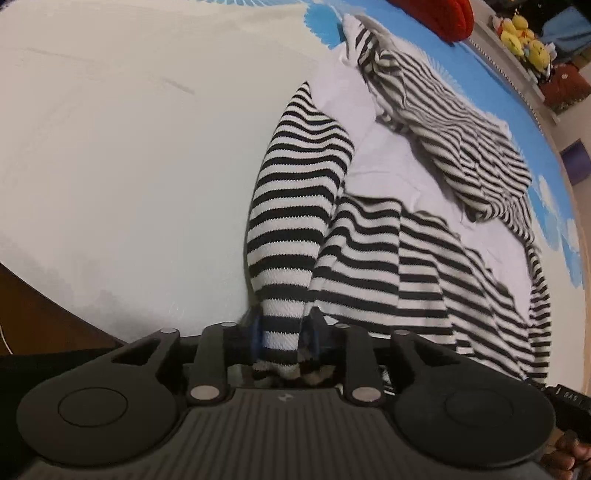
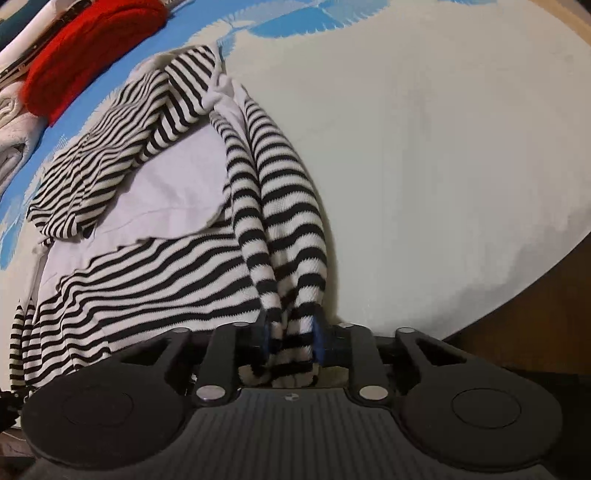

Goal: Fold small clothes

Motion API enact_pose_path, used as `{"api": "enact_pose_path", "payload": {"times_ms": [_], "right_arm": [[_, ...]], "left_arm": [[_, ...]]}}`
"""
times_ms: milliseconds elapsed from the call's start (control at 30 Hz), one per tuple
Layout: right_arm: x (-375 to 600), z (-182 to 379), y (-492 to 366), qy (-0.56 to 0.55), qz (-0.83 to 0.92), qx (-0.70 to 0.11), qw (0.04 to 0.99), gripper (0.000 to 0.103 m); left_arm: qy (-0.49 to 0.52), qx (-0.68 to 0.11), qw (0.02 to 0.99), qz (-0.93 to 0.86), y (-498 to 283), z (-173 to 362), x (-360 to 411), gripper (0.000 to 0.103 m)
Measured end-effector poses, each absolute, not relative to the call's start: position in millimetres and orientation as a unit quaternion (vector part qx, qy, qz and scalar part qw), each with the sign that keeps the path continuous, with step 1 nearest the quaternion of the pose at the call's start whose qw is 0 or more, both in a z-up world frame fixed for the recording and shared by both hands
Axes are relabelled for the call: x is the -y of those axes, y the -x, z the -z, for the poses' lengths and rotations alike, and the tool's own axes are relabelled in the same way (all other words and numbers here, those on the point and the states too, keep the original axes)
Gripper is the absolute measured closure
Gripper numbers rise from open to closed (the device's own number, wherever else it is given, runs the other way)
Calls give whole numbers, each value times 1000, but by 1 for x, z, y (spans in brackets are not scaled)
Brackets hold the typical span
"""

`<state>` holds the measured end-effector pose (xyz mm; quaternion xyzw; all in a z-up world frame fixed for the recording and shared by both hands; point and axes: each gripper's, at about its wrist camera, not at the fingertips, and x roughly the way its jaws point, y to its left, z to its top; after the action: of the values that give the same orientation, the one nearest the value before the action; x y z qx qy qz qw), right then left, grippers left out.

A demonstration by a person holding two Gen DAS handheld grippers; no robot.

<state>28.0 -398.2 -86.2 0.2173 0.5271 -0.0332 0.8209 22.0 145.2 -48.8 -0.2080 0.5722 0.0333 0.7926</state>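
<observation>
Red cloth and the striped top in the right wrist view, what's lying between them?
A strip of the blue sheet separates the red cloth from the striped top. Nothing else lies on it in the right wrist view.

One striped garment (image 1: 388,258), one red cloth (image 2: 92,48), two grippers.

The red cloth (image 1: 448,16) at 1 o'clock is cut off by the top edge; the sleeve (image 2: 291,354) end vanishes behind the right tool (image 2: 290,341) body.
</observation>
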Motion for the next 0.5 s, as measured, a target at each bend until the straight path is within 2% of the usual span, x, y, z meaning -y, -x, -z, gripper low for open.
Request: {"api": "enact_pose_path", "payload": {"times_ms": [500], "right_arm": [[395,86,-27,-200,27,-526,826,75]], "left_arm": [[202,-572,794,-42,-23,51,-143,75]]}}
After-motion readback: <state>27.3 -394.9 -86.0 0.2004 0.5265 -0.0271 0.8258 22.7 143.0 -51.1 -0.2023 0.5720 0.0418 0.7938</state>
